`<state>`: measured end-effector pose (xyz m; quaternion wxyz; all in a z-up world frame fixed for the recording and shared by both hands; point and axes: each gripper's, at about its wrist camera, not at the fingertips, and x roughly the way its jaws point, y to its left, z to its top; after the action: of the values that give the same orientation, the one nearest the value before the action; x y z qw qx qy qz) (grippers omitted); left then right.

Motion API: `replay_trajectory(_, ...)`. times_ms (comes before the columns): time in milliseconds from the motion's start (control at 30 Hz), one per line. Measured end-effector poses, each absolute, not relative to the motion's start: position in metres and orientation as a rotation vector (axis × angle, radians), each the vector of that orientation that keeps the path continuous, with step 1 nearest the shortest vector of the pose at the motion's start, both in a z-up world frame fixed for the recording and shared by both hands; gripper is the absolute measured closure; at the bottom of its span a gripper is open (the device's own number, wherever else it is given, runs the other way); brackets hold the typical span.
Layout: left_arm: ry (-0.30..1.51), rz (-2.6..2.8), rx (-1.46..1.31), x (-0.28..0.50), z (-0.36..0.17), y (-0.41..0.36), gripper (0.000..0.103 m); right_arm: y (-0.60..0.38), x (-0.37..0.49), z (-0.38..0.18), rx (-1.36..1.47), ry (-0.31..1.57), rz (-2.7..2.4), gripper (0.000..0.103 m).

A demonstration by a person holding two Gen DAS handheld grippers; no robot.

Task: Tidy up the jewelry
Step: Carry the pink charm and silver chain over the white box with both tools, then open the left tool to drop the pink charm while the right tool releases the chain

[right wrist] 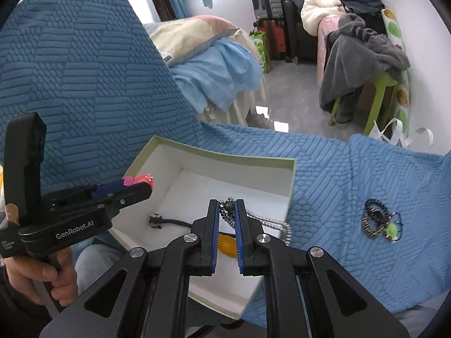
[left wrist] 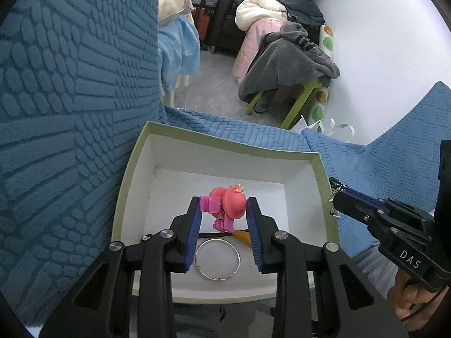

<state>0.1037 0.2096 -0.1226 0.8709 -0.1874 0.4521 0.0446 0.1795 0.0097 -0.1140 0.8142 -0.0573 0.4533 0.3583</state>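
Observation:
My left gripper (left wrist: 224,201) is shut on a pink hair clip with a red knitted hat charm (left wrist: 229,207), held above the open green-rimmed white box (left wrist: 214,142). A silver bangle (left wrist: 217,259) and an orange piece (left wrist: 243,236) lie on the box floor. My right gripper (right wrist: 227,204) is shut on a dark beaded necklace (right wrist: 228,211) whose silver chain (right wrist: 277,224) hangs over the box's right wall (right wrist: 291,186). The right gripper also shows in the left wrist view (left wrist: 336,198), and the left gripper in the right wrist view (right wrist: 146,187).
The box sits on a blue textured sofa cover (right wrist: 352,197). A pile of dark bracelets with a green bead (right wrist: 380,221) lies on the cover to the right. A black strap piece (right wrist: 166,221) lies in the box. A green stool with a grey blanket (left wrist: 287,64) stands beyond.

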Motion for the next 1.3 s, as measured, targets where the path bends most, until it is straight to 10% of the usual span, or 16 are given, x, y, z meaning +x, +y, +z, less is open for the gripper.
replay_trajectory(1300,0.984,0.109,-0.377,0.112,-0.131,0.229,0.059,0.058,0.185,-0.158,-0.183,1.058,0.703,0.082)
